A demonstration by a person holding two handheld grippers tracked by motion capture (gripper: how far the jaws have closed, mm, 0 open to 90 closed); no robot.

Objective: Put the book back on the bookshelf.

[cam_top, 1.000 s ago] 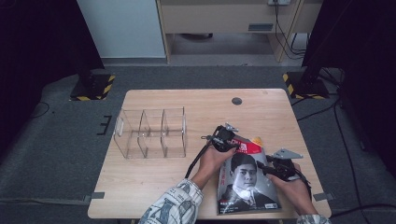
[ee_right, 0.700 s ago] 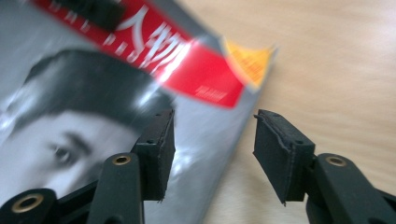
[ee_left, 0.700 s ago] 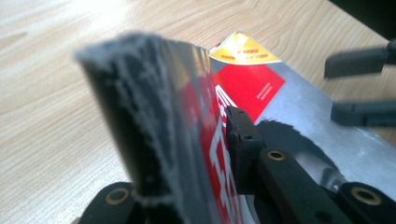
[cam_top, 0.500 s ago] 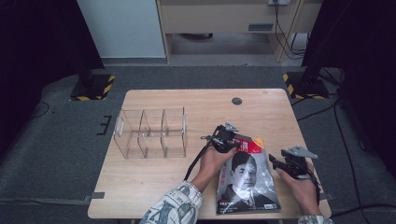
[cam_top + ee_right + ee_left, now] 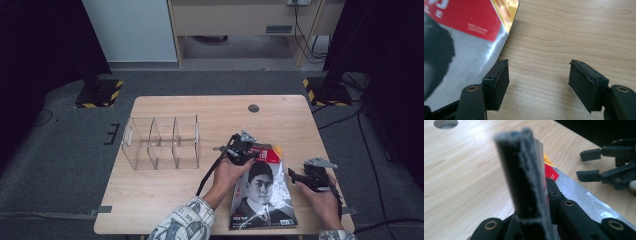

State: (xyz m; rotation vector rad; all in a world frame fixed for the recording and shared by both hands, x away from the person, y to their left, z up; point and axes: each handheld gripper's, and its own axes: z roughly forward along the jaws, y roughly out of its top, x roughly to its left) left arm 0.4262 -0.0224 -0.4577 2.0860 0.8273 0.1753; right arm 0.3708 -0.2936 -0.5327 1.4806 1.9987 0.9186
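Note:
A glossy magazine [image 5: 262,195] with a portrait cover and a red and yellow top corner lies at the table's front right. My left gripper [image 5: 241,149] is shut on its top left corner; in the left gripper view the page edge is pinched between the jaws of the left gripper [image 5: 537,170], and the magazine [image 5: 579,195] slopes away to the right. My right gripper [image 5: 299,177] stands open just off the magazine's right edge. In the right gripper view, bare wood lies between the jaws of the right gripper [image 5: 539,83], and the left jaw is next to the magazine [image 5: 469,50].
A clear acrylic organiser [image 5: 160,142] with three compartments stands at the table's left middle. A round cable hole [image 5: 253,108] sits near the far edge. The table's front edge [image 5: 150,230] is close below the magazine.
My right gripper has drawn back to the right, off the magazine's right edge. The left gripper has kept its hold on the top corner.

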